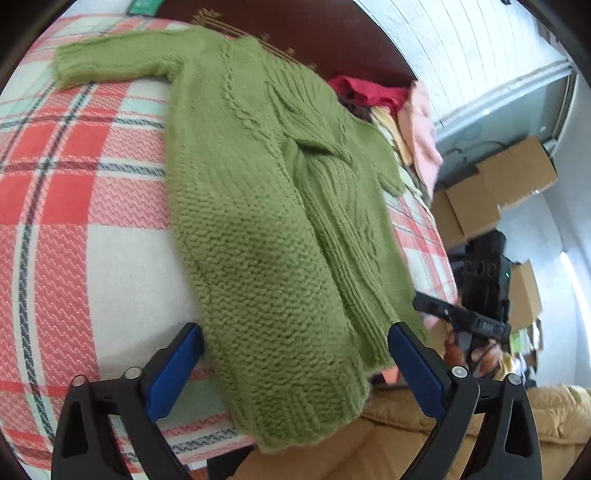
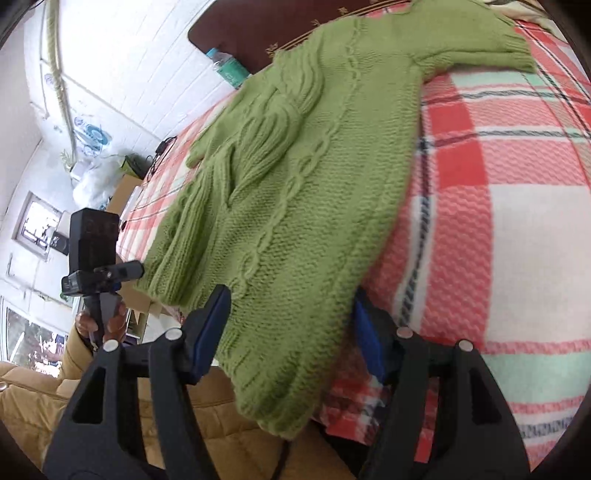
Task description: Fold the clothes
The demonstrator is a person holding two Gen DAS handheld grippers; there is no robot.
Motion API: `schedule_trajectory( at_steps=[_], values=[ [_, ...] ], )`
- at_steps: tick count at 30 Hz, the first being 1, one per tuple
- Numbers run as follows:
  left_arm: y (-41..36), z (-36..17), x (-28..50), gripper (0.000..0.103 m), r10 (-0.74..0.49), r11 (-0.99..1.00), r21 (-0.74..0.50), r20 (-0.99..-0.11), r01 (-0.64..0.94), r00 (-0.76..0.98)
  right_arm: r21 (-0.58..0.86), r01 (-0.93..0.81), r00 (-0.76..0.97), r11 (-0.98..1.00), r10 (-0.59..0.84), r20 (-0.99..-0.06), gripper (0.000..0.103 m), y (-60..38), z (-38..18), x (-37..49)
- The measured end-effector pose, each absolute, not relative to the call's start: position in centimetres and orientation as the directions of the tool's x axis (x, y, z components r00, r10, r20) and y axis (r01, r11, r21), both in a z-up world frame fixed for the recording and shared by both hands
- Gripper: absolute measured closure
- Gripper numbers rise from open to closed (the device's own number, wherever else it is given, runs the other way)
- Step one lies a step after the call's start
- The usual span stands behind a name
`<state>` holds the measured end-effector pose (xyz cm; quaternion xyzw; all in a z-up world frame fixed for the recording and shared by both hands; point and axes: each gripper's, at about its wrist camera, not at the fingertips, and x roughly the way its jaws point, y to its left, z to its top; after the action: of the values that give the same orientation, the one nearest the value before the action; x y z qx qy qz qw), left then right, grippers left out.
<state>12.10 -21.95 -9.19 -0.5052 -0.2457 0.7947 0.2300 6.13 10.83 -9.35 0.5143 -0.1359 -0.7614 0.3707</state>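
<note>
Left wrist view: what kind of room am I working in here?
Most likely a bedroom at home. The green sweater lies on a bed under a plaid blanket, with a dark headboard against the wall, a pile of clothes on the bed and cardboard boxes beside it.

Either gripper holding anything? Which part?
Nothing held. Left gripper and right gripper each straddle the green sweater at its bottom hem, fingers apart, not clamped.
</note>
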Motion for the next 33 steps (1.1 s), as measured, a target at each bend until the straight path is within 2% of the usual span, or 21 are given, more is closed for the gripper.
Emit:
schedule_trajectory(
  at_steps=[1, 2, 3, 9, 12, 15, 18, 20, 22, 24, 28, 29, 30, 32, 33],
  values=[
    [-21.6, -9.2, 12.1, 0.050, 0.559, -0.814, -0.572, -0.728, -0.097, -0.397, 0.579, 0.429, -0.193, -0.694, -0.696, -0.692, 0.074, 10.8, -9.6, 5.9],
    [-21.6, -9.1, 12.1, 0.067, 0.522, -0.838, -0.539, -0.752, -0.080, -0.402, 0.578, 0.422, -0.195, -0.698, -0.693, -0.694, 0.089, 11.1, -9.4, 6.0],
    [-21.6, -9.0, 12.2, 0.082, 0.491, -0.856, -0.512, -0.771, -0.064, -0.404, 0.579, 0.414, -0.198, -0.703, -0.690, -0.696, 0.090, 11.4, -9.1, 6.1],
    [-24.3, -4.9, 13.7, 0.084, 0.470, -0.847, -0.531, -0.720, -0.031, -0.511, 0.590, 0.407, -0.296, -0.697, -0.712, -0.636, 0.092, 15.4, -6.3, 6.6],
    [-24.7, -4.0, 14.6, 0.084, 0.458, -0.862, -0.504, -0.737, -0.047, -0.497, 0.573, 0.408, -0.295, -0.711, -0.696, -0.654, 0.092, 16.0, -6.1, 6.9],
    [-23.2, -6.1, 14.9, 0.084, 0.414, -0.897, -0.441, -0.803, -0.039, -0.428, 0.546, 0.409, -0.265, -0.731, -0.668, -0.695, 0.092, 15.7, -6.8, 7.1],
    [-21.9, -8.4, 15.0, 0.080, 0.367, -0.922, -0.386, -0.845, -0.032, -0.389, 0.531, 0.398, -0.226, -0.748, -0.641, -0.734, 0.092, 15.4, -8.4, 7.2],
    [-21.9, -8.0, 15.4, 0.071, 0.374, -0.920, -0.389, -0.831, -0.050, -0.411, 0.533, 0.400, -0.212, -0.746, -0.641, -0.738, 0.091, 15.6, -8.7, 7.4],
    [-22.1, -7.0, 15.6, 0.037, 0.351, -0.930, -0.363, -0.828, -0.060, -0.437, 0.516, 0.419, -0.215, -0.747, -0.633, -0.743, 0.090, 15.8, -8.2, 7.5],
    [-22.8, -6.0, 15.8, 0.025, 0.341, -0.932, -0.360, -0.812, -0.054, -0.474, 0.502, 0.431, -0.232, -0.750, -0.630, -0.742, 0.084, 16.6, -7.5, 7.6],
    [-25.4, -4.2, 16.4, 0.019, 0.364, -0.898, -0.440, -0.734, -0.007, -0.574, 0.529, 0.408, -0.316, -0.744, -0.659, -0.683, 0.083, 19.0, -5.7, 5.9],
    [-25.6, -3.9, 16.2, 0.019, 0.368, -0.891, -0.454, -0.717, -0.004, -0.592, 0.541, 0.393, -0.345, -0.744, -0.664, -0.663, 0.076, 19.7, -5.2, 5.2],
    [-25.4, -3.7, 15.7, 0.019, 0.363, -0.892, -0.453, -0.708, -0.005, -0.606, 0.564, 0.366, -0.371, -0.741, -0.672, -0.641, 0.055, 20.2, -5.1, 4.4],
    [-24.7, -3.4, 14.7, 0.019, 0.355, -0.897, -0.441, -0.699, -0.015, -0.621, 0.611, 0.311, -0.423, -0.728, -0.681, -0.597, 0.029, 21.3, -4.8, 2.7],
    [-24.3, -3.3, 14.1, 0.019, 0.356, -0.900, -0.435, -0.699, -0.027, -0.620, 0.641, 0.282, -0.440, -0.714, -0.690, -0.575, 0.029, 21.7, -5.0, 1.7]
  ],
)
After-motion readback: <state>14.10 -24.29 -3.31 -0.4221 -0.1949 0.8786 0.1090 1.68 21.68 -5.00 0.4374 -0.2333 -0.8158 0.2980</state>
